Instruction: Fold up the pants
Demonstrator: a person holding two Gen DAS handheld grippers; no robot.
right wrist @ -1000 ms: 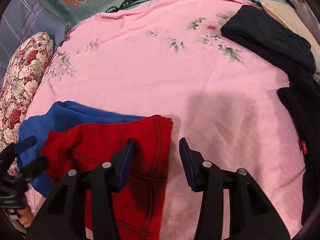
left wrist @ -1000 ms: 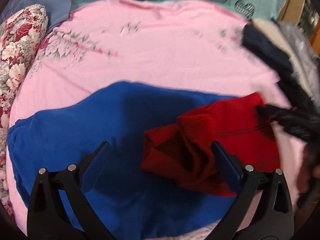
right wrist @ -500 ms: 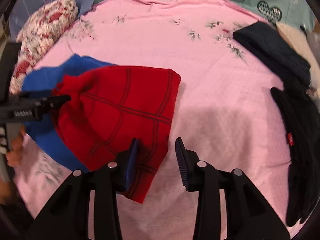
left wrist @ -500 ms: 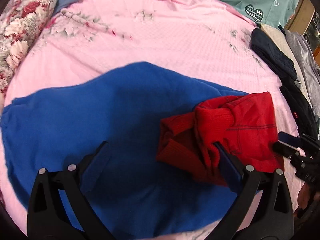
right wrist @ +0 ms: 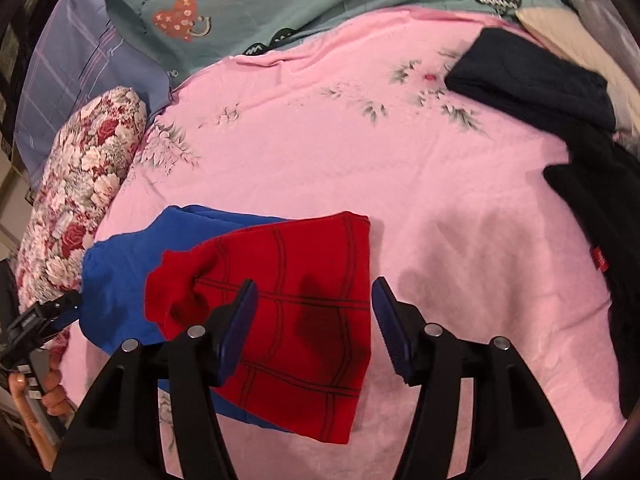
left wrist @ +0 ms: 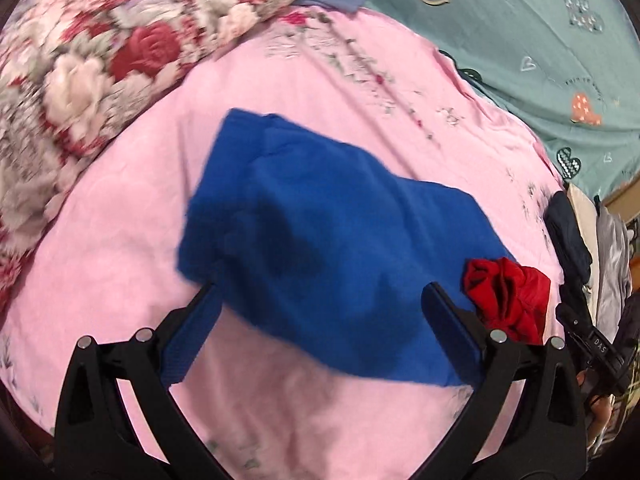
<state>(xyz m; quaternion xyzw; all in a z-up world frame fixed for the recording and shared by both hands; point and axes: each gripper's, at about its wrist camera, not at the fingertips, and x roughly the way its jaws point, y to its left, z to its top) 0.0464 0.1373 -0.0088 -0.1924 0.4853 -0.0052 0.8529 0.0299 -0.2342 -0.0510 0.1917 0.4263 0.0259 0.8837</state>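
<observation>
right wrist view: dark clothes (right wrist: 532, 80) and floral pillow (right wrist: 80, 184) flank red pants (right wrist: 296, 320).

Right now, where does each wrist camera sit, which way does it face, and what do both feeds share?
Left wrist: on the left gripper, angled down at the blue-and-red pants on the pink sheet; open fingers in front, right gripper at the right edge.
Right wrist: on the right gripper, over the pants' red part; jaws open, just widened; left gripper and a hand at left.
Shared: pants, sheet, floral pillow, dark clothes.
</observation>
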